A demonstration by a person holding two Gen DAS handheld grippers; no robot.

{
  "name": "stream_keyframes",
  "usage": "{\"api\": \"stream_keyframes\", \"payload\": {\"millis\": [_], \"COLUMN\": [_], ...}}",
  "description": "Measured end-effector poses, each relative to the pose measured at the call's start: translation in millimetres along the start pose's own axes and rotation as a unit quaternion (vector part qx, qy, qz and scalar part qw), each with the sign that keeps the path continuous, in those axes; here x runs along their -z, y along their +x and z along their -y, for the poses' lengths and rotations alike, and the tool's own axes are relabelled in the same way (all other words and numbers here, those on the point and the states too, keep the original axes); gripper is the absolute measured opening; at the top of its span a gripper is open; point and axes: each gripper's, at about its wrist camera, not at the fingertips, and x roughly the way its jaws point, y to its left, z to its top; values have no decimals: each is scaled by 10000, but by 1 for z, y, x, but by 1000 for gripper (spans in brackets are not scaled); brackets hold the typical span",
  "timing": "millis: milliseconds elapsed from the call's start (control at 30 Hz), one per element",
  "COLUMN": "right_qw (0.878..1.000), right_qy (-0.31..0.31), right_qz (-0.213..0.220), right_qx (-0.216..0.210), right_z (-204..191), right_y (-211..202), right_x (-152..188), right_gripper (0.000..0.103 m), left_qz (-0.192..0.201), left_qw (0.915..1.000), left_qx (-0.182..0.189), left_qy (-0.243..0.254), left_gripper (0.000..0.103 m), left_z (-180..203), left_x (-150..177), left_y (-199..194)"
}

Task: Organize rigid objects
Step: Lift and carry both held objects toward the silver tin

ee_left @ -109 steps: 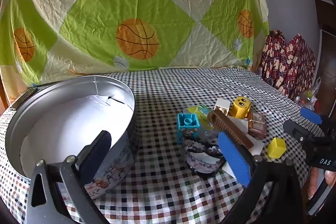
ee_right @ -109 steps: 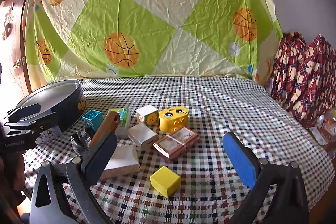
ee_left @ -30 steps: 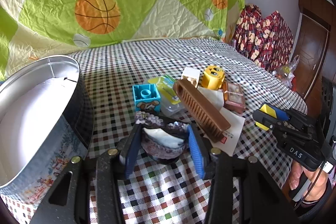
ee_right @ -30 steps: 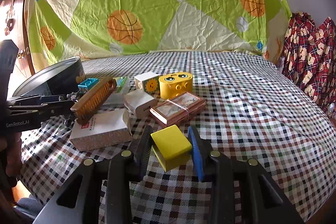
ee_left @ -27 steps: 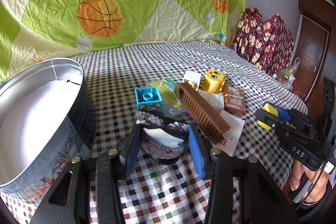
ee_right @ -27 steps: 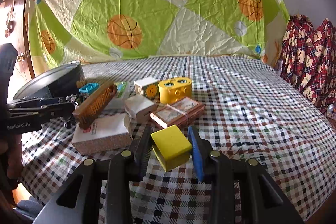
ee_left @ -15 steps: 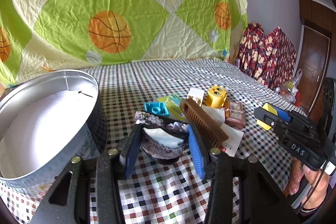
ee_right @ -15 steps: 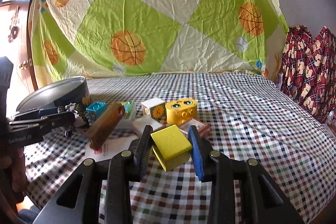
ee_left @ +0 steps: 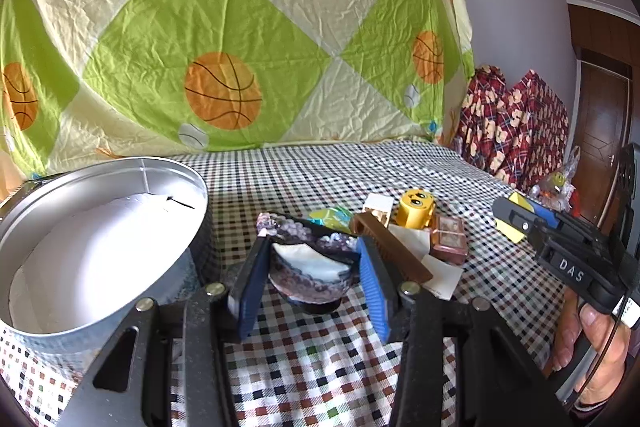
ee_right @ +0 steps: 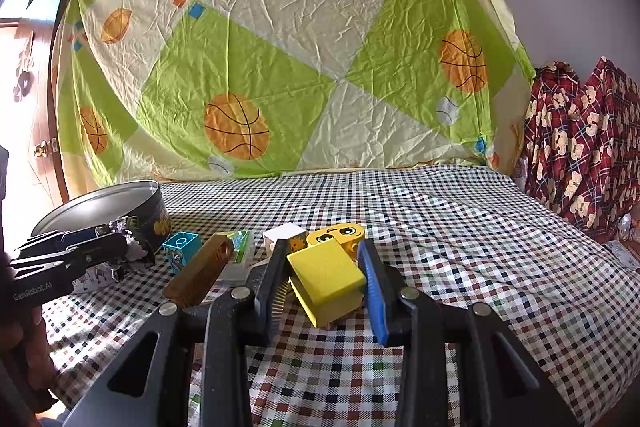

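While both lift, left claw clamps patterned bowl, right claw pinches yellow block.

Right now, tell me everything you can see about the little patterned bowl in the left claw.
The small bowl looks like glazed ceramic: purple-and-white mottled pattern outside, white inside, dark foot ring. It sits tilted, rim tipped toward the camera, clamped between the left claw's blue pads on opposite sides. A crinkly purplish piece lies along its far rim. Whether its foot touches the checked cloth cannot be told. The round metal tin stands to its left.
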Motion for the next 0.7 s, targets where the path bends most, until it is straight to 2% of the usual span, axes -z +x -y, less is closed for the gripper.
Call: {"api": "stream_keyframes", "payload": {"millis": [200,500,700], "right_qw": [9999,9997,9994], "right_qy": [-132,-218,-292], "right_qz": [43,72,40], "right_qx": [89,-82,-193], "right_z": [-4,-22,-35], "right_y": [-2,-1,1], "right_x": [0,1,1], "right_gripper": [37,37,37], "left_qz": [174,464,566], "left_qw": [9998,9983,9974], "left_qx": [-111,-339,-426], "left_qy": [47,133,125], "left_gripper": [43,43,39], "left_z": [2,3,-2], "left_x": [1,4,6], "left_y": [-6,-16,-23]}}
